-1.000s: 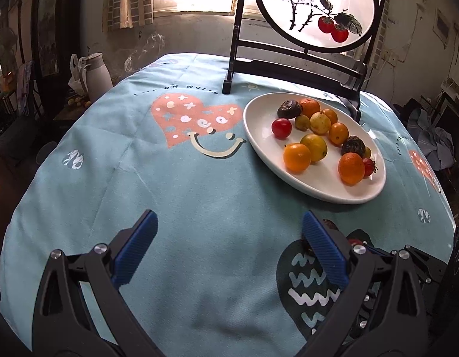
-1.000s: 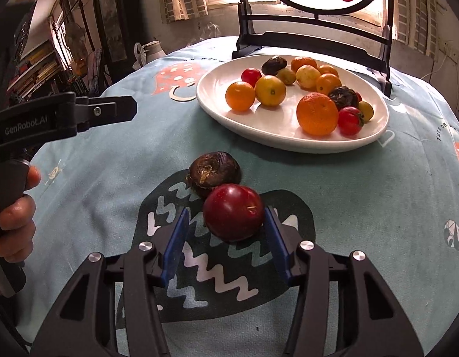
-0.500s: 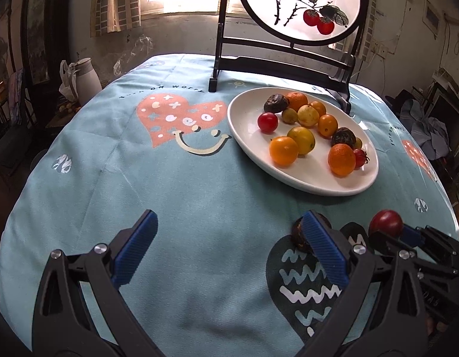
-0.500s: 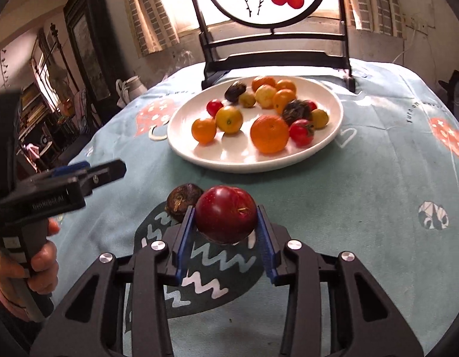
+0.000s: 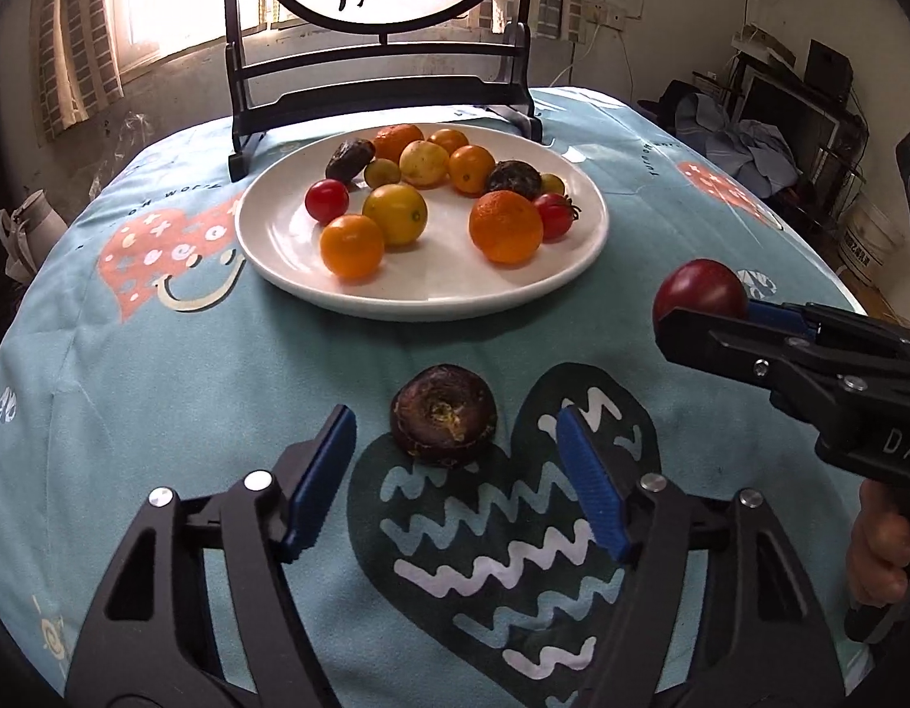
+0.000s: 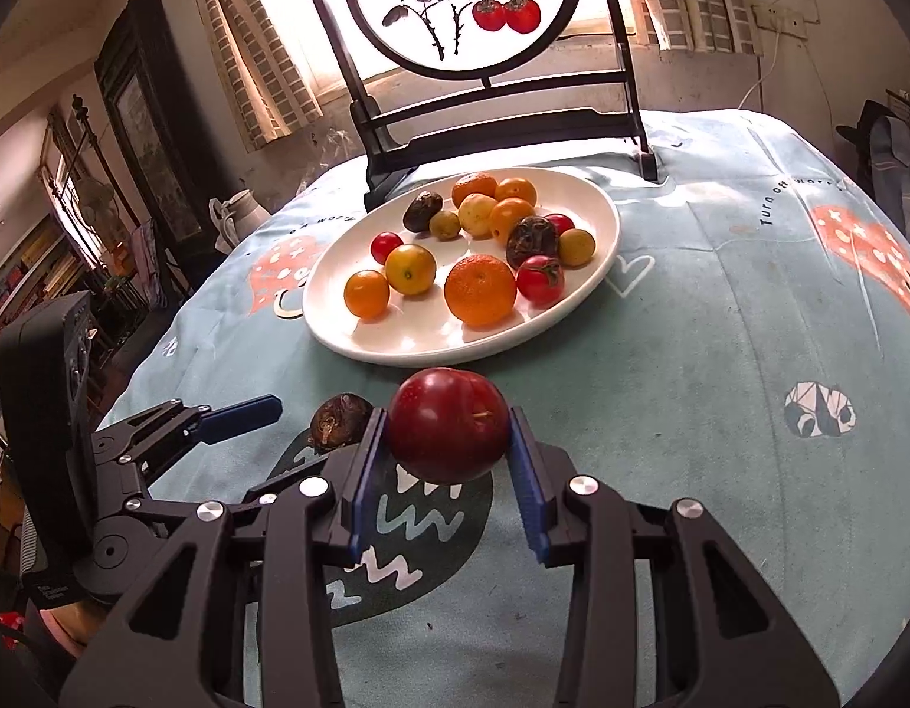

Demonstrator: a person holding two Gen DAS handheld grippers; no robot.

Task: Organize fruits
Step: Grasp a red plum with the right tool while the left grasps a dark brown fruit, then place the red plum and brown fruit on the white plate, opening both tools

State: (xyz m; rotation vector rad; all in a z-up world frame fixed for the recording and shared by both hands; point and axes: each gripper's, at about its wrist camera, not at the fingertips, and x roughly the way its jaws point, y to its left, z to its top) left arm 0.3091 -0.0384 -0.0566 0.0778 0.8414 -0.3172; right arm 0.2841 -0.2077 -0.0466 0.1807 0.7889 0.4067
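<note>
One red plum (image 6: 448, 433) pinched in the right tool (image 6: 449, 466) — dark wrinkled fruit (image 5: 444, 422) just ahead of the wide-open left tool (image 5: 455, 484).

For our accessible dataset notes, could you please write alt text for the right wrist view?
The right gripper holds a dark red plum between its blue fingers, above a teal tablecloth. Beyond it sits a white plate of oranges and tomatoes; a shrivelled brown fruit lies left, near the open left gripper.
</note>
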